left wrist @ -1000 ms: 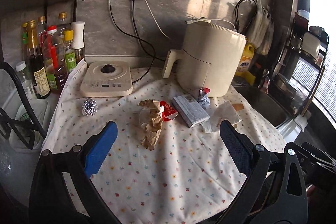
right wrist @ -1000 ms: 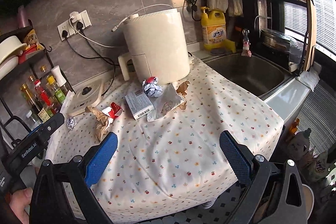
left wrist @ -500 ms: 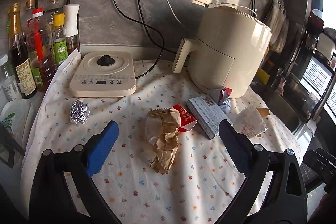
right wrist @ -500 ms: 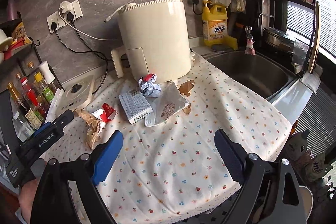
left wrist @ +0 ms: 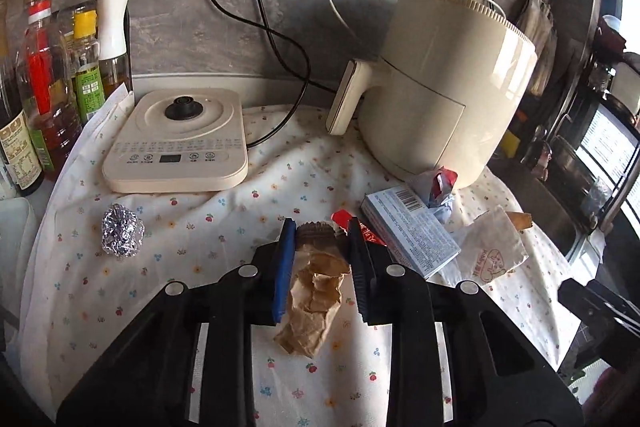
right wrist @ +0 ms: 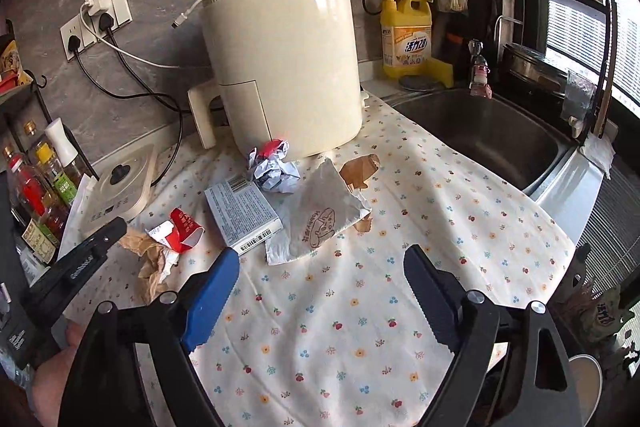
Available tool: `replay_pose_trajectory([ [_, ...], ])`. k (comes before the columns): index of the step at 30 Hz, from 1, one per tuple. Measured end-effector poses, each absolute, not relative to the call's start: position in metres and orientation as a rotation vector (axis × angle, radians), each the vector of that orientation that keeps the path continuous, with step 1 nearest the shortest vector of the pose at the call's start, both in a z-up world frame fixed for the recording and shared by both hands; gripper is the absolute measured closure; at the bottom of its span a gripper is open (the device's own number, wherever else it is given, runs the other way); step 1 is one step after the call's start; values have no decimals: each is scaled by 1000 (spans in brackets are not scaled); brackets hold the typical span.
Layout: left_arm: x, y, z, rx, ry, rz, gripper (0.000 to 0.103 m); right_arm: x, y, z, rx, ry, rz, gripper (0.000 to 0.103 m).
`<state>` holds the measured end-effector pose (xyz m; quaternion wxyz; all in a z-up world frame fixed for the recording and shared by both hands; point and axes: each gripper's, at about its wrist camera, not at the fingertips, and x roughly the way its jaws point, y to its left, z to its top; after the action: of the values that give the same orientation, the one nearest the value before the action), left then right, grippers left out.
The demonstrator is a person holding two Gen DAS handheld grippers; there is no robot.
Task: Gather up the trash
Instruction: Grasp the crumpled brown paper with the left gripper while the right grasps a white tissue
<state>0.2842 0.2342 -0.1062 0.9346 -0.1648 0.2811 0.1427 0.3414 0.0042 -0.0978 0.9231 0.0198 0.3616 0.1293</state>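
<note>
Two grippers: left gripper (left wrist: pixel 318 239) pinched on the crumpled brown paper bag (left wrist: pixel 314 303), mid-cloth near the front edge; right gripper (right wrist: pixel 320 277) wide, empty. Bag looks light, soft, crushable; grip the bunched upper part, since loose flaps may slip.

Left gripper (left wrist: pixel 318 267): black linkage frame, silver pivot screws, one blue pad, one black. Right gripper (right wrist: pixel 320 291) same build, serrated pads. Bare skin bottom-left.

Grey stone wall (left wrist: pixel 168 27), floral tablecloth (right wrist: pixel 440 227), steel sink (right wrist: pixel 492 131), sunlit window blinds (right wrist: pixel 576 23)
</note>
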Motion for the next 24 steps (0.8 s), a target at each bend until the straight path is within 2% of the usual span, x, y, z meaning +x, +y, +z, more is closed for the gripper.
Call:
replay_pose_trajectory([
  [2, 280, 234, -100, -334, 550, 302, 77, 349, 6, -105, 53, 756, 268, 29],
  [7, 274, 233, -85, -294, 482, 347, 77, 365, 12, -123, 78, 770, 263, 36],
  [11, 280, 230, -75, -244, 452, 356, 77, 377, 14, -136, 107, 777, 266, 39],
  [21, 315, 229, -85, -172, 519, 403, 77, 400, 9, -157, 178, 782, 252, 43],
  [22, 319, 229, -86, -162, 526, 407, 77, 403, 10, -158, 181, 784, 256, 46],
  [24, 324, 228, -89, -148, 550, 417, 77, 408, 12, -160, 178, 785, 258, 60],
])
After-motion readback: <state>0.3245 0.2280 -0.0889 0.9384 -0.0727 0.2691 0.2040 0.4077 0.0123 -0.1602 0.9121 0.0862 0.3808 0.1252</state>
